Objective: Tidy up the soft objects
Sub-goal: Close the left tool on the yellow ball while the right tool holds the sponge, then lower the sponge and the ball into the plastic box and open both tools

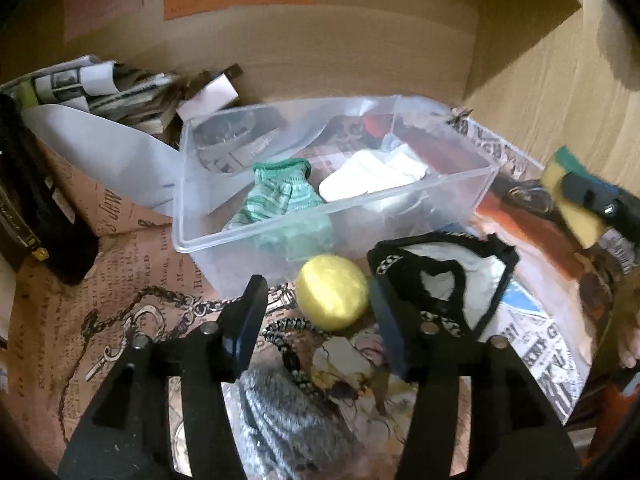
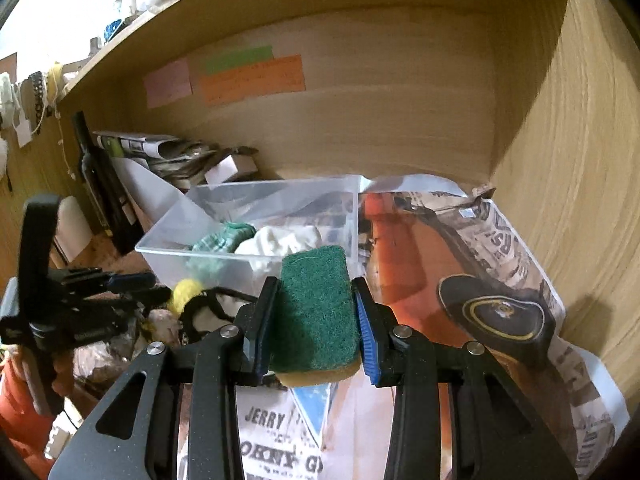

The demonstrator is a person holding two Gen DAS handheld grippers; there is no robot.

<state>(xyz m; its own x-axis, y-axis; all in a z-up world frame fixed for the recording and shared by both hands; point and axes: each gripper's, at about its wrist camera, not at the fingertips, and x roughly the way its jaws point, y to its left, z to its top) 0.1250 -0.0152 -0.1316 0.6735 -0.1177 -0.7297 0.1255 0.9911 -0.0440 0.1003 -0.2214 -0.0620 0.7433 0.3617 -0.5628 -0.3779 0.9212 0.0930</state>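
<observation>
Right wrist view: right gripper point(image 2: 316, 322) clamps the scouring sponge point(image 2: 316, 312), needing carrying left into the clear bin point(image 2: 168, 236); left gripper point(image 1: 320, 320) gapes empty by the yellow ball point(image 1: 332, 297).

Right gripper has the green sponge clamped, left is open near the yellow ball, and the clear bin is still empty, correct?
Not quite: the clear bin is not empty. The left wrist view shows a green sock and a white cloth inside it. The right gripper does clamp the sponge, and the left gripper is open near the yellow ball.
</observation>
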